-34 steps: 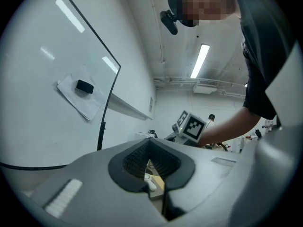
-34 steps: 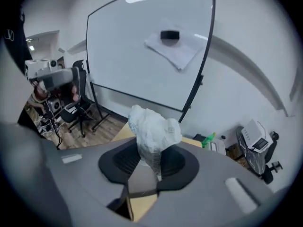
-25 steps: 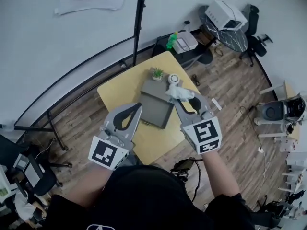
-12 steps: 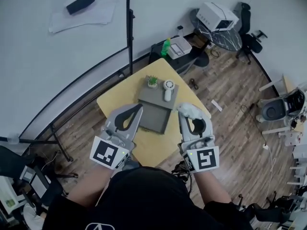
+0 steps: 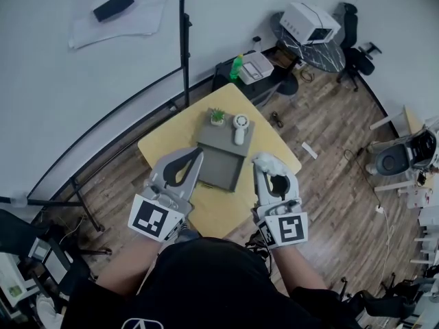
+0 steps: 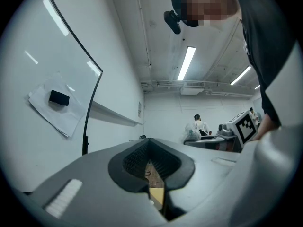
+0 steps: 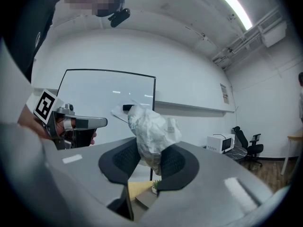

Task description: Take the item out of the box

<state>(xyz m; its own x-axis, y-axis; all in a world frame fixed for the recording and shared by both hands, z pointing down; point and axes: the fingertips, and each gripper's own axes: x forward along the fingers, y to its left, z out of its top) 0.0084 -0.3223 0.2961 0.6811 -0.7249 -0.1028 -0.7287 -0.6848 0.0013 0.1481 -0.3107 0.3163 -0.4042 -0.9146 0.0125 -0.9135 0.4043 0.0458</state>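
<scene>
A crumpled white plastic bag [image 5: 268,161] is pinched in my right gripper [image 5: 271,172], which is shut on it above the right side of the yellow table [image 5: 163,141]. In the right gripper view the bag [image 7: 151,132] sticks up out of the jaws. The grey box [image 5: 221,165] lies on the table between the two grippers, with a small potted plant [image 5: 217,116] and a white fan [image 5: 240,126] on its far part. My left gripper [image 5: 197,155] hovers at the box's left edge, shut and with nothing in it.
A black whiteboard stand pole [image 5: 184,43] rises behind the table. A side table with a green bottle [image 5: 237,66] stands past the far corner. A white microwave [image 5: 311,22] and office chairs are at the back right. Wooden floor surrounds the table.
My right gripper has drawn the white bag from over the box back toward the person and to the table's right side. The left gripper has hardly moved.
</scene>
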